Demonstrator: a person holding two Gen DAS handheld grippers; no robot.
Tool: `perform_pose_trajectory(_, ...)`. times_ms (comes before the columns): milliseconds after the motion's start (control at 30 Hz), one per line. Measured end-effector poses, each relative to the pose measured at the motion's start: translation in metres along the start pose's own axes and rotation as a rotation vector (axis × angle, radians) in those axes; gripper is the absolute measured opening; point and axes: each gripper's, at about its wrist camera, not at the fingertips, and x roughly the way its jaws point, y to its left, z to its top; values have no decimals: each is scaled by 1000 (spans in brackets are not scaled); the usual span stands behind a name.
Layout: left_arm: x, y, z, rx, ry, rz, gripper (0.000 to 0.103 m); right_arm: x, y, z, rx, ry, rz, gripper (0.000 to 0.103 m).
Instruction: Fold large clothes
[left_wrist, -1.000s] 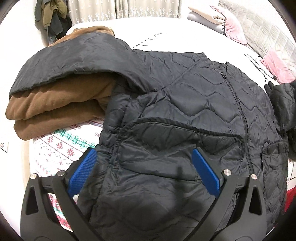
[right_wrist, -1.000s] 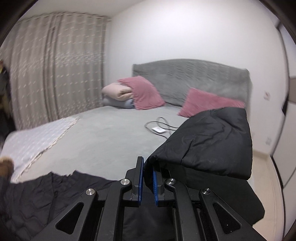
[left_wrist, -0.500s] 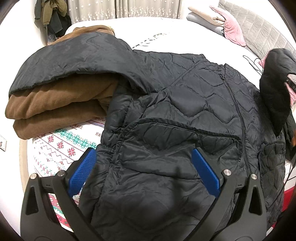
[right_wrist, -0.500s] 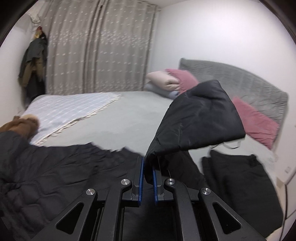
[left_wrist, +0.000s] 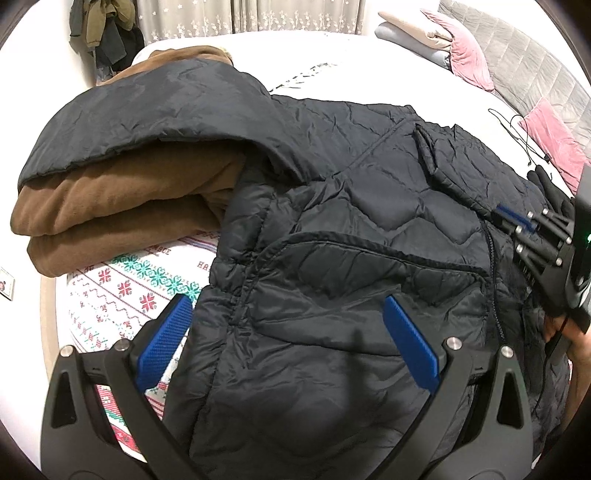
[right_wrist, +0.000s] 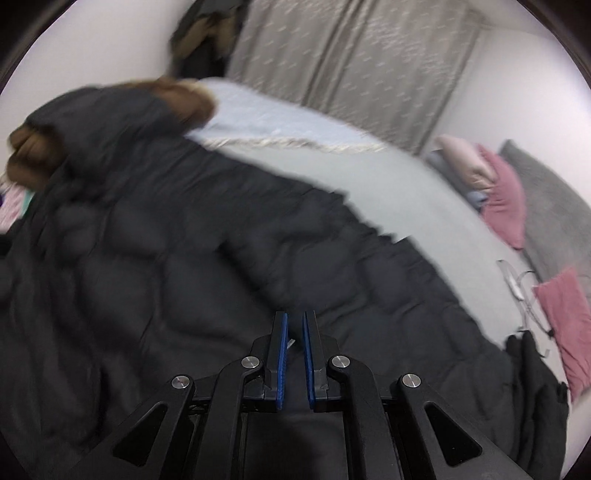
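The black quilted jacket (left_wrist: 332, 206) is lying spread over the bed (left_wrist: 369, 62), one side draping over a folded brown blanket (left_wrist: 122, 210). The left gripper (left_wrist: 288, 332) is hovering above the hem, its fingers spread wide and grasping nothing. The right gripper (right_wrist: 293, 325) is resting on the jacket front beside the zipper (left_wrist: 493, 280), fingers nearly together; whether fabric is pinched, I cannot tell.

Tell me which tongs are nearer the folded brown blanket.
Left. The left tongs hang open just below the brown blanket; the right tongs sit across the jacket.
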Motion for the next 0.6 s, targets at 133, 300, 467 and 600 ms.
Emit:
perform_pose_trajectory(133,0,-2,1,7,-3,-5,102,10,1,-8,-10,45,-14,9)
perform_pose_trajectory(300,2,-2,6,-14,-7,-5,102,5,-3,13,88,-12,-50,37)
perform_pose_trajectory(467,3,0,8,-23,-6,-9,102,22,9,39,123,4,-16,63)
perform_pose_trajectory(600,0,5,9,-22,-15,-7,102,48,39,48,9,45,-62,61)
